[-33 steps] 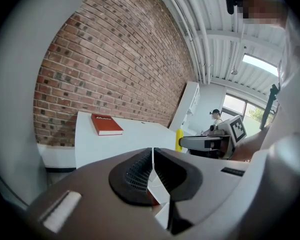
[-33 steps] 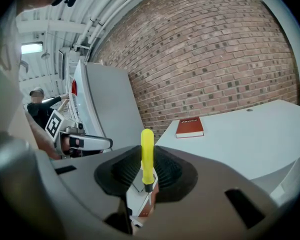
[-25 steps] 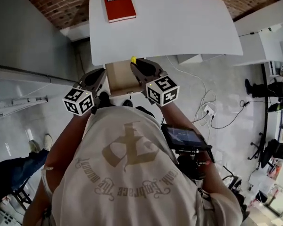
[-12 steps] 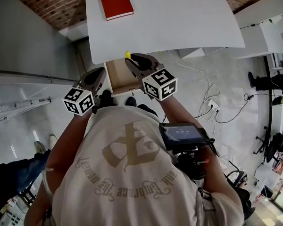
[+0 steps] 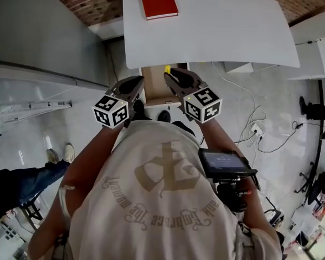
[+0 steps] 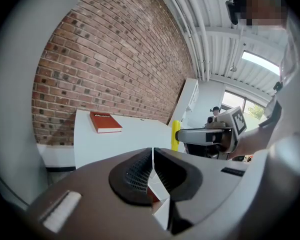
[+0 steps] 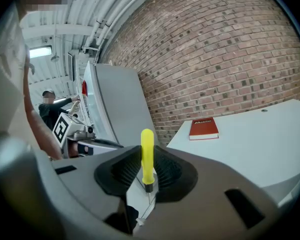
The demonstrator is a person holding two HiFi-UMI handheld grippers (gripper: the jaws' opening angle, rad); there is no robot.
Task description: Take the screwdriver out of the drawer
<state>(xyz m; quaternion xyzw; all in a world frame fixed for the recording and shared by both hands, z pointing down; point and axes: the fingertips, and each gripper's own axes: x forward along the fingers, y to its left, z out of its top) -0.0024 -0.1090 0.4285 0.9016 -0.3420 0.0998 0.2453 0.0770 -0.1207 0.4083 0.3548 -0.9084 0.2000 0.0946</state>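
Right gripper view shows the right gripper (image 7: 147,180), its fingers clamped on the yellow-handled screwdriver (image 7: 147,151), handle upright. The left gripper (image 6: 153,169) has its fingers clenched together, empty. Head view places the screwdriver above the open brown drawer (image 5: 153,88) beneath the white bench (image 5: 216,31).

Yellow-handled screwdriver (image 7: 147,155) held upright

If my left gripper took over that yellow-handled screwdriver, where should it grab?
Probably the rounded top of the yellow-handled screwdriver, coming in level from the side. It stands upright in the right gripper, whose jaws clamp the handle's lower part, so only that upper end sticks out free.
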